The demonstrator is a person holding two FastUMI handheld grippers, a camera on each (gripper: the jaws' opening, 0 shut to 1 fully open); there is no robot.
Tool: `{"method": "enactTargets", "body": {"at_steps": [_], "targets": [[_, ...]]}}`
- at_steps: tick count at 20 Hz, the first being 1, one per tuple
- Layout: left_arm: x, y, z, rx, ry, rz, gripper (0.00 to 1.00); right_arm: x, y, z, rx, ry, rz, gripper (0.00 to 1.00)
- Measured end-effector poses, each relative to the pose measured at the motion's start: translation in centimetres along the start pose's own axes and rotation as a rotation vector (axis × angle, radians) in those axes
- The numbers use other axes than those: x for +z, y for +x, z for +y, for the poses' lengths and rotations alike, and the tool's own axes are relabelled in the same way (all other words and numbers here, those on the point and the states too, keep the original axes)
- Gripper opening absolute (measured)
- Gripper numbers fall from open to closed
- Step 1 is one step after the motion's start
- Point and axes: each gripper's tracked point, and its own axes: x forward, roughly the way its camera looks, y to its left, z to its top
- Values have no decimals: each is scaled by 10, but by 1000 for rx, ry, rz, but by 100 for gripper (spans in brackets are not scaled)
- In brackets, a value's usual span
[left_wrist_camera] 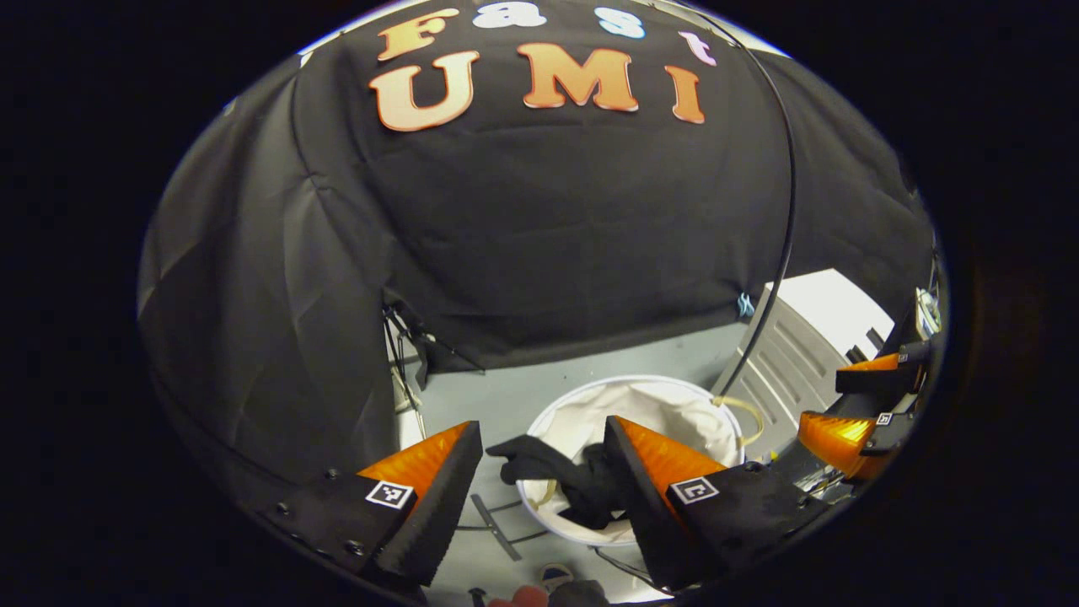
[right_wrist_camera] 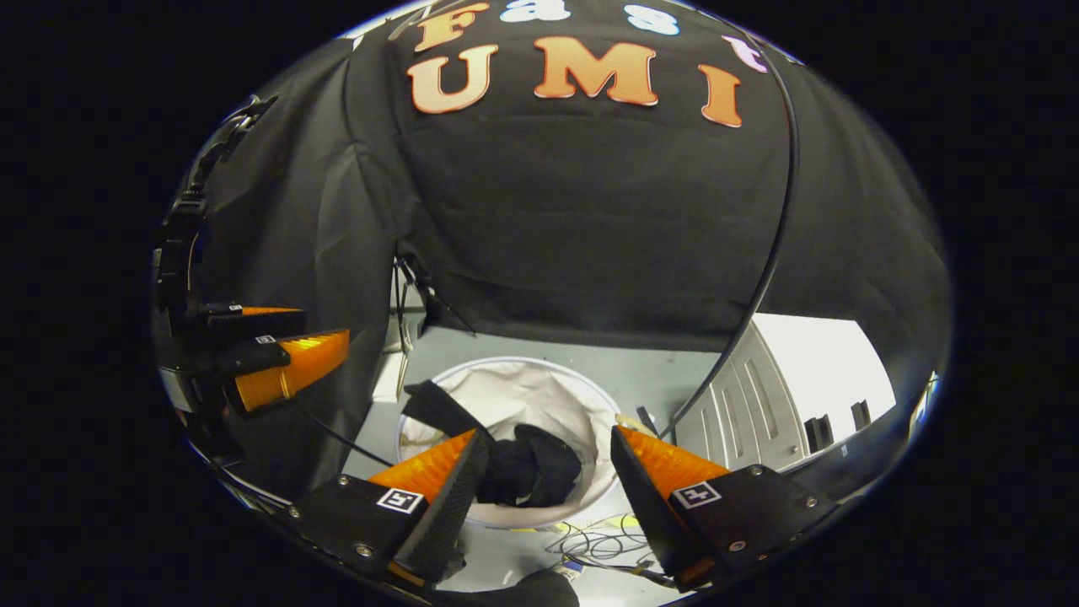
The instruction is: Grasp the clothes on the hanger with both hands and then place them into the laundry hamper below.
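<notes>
The black garment lies crumpled inside the white-lined round laundry hamper on the floor, with one end draped over the hamper's near-left rim. My left gripper hovers above it, open, with nothing between its fingers. In the right gripper view the same garment sits in the hamper, a flap hanging over the rim at the left. My right gripper is open and empty above it. Each view also shows the other gripper off to the side: the right gripper and the left gripper, both with fingers apart.
A black cable hangs down to the floor beside the hamper. A pale ribbed panel stands to the right. Loose wires lie on the grey floor near the hamper. Black cloth walls the booth behind.
</notes>
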Motion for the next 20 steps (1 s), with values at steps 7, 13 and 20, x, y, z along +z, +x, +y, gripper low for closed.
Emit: {"method": "enactTargets", "body": {"at_steps": [7, 13, 20], "targets": [[98, -59, 17, 50, -13, -236, 95, 114, -68, -8, -24, 18, -229, 91], [173, -109, 28, 60, -34, -419, 93, 203, -134, -26, -64, 47, -429, 91], [235, -165, 38, 64, -50, -576, 94, 267, -223, -52, -136, 48, -616, 99]]}}
